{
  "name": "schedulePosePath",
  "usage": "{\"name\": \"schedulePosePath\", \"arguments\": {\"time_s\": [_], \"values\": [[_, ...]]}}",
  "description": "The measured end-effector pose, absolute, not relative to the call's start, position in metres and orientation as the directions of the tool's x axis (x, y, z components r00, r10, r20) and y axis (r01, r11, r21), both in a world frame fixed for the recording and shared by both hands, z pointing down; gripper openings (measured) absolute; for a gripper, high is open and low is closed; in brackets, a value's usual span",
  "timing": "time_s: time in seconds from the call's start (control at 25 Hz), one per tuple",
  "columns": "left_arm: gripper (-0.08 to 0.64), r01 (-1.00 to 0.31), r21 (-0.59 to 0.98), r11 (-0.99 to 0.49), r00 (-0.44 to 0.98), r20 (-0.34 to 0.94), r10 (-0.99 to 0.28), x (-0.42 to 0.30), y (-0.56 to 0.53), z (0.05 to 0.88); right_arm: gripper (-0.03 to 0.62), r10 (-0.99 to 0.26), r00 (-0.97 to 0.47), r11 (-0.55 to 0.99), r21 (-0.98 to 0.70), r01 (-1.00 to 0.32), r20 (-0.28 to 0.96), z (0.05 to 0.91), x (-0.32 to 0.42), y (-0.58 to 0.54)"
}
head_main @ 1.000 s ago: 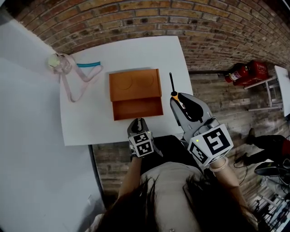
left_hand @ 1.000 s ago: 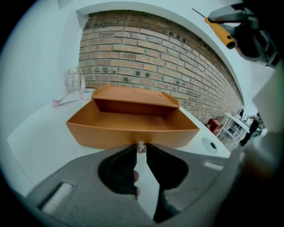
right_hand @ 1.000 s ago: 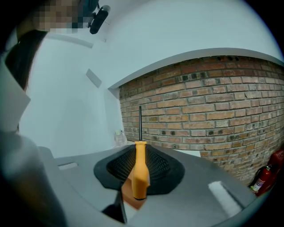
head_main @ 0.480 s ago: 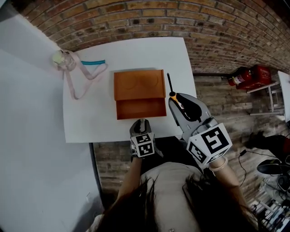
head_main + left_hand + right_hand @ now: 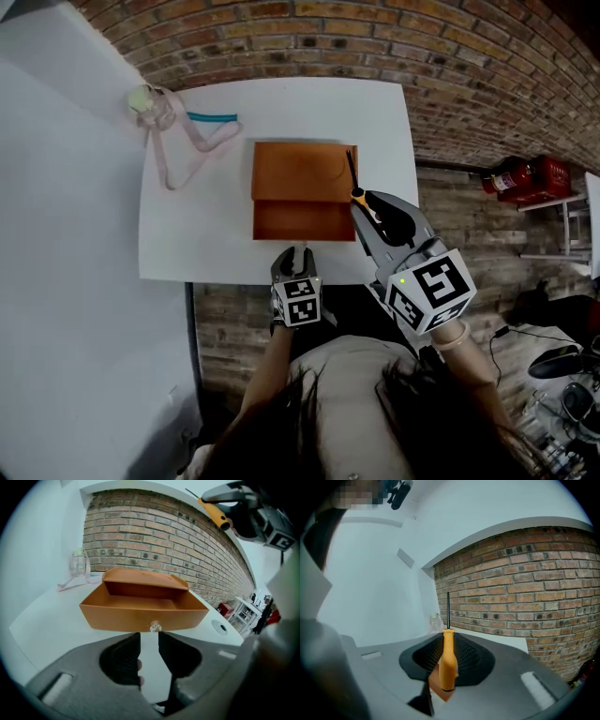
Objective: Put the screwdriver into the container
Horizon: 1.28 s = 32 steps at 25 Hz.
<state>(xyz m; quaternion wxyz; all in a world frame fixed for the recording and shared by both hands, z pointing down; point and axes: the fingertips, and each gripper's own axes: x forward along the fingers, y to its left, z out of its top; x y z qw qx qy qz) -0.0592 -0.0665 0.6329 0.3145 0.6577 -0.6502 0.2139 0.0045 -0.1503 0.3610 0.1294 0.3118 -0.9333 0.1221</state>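
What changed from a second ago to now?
The right gripper, shut on the screwdriver, carried it leftward: the shaft was beside the container and now crosses its right edge. The left gripper jaws have just been opening; nothing is between them, and the knob of the drawer lies just past the tips. The drawer stays pulled out.

I see the screwdriver (orange handle, thin black shaft) clamped in my right gripper, its shaft pointing away over the right edge of the container. That is an orange box, its clear-knobbed drawer open and empty.
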Motion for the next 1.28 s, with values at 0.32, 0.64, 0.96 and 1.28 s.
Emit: {"name": "schedulePosePath", "arguments": {"time_s": [0.32, 0.64, 0.96, 1.28], "values": [[0.123, -0.985, 0.149, 0.084, 0.044, 0.696, -0.717, -0.069, -0.055, 0.631, 0.075, -0.496, -0.789, 0.811, -0.131, -0.57, 0.363, 0.382, -0.011, -0.15], [0.123, -0.982, 0.156, 0.106, 0.032, 0.692, -0.721, -0.076, -0.05, 0.627, 0.075, -0.445, -0.784, 0.856, -0.052, -0.514, 0.433, 0.411, -0.025, -0.153], [0.12, -0.975, 0.15, 0.163, -0.018, 0.679, -0.734, -0.095, -0.043, 0.624, 0.075, -0.361, -0.783, 0.897, -0.041, -0.44, 0.506, 0.442, -0.041, -0.152], [0.107, -0.963, 0.139, 0.231, -0.079, 0.675, -0.733, -0.108, -0.037, 0.618, 0.075, -0.261, -0.773, 0.937, -0.041, -0.347, 0.579, 0.467, -0.056, -0.15]]}}
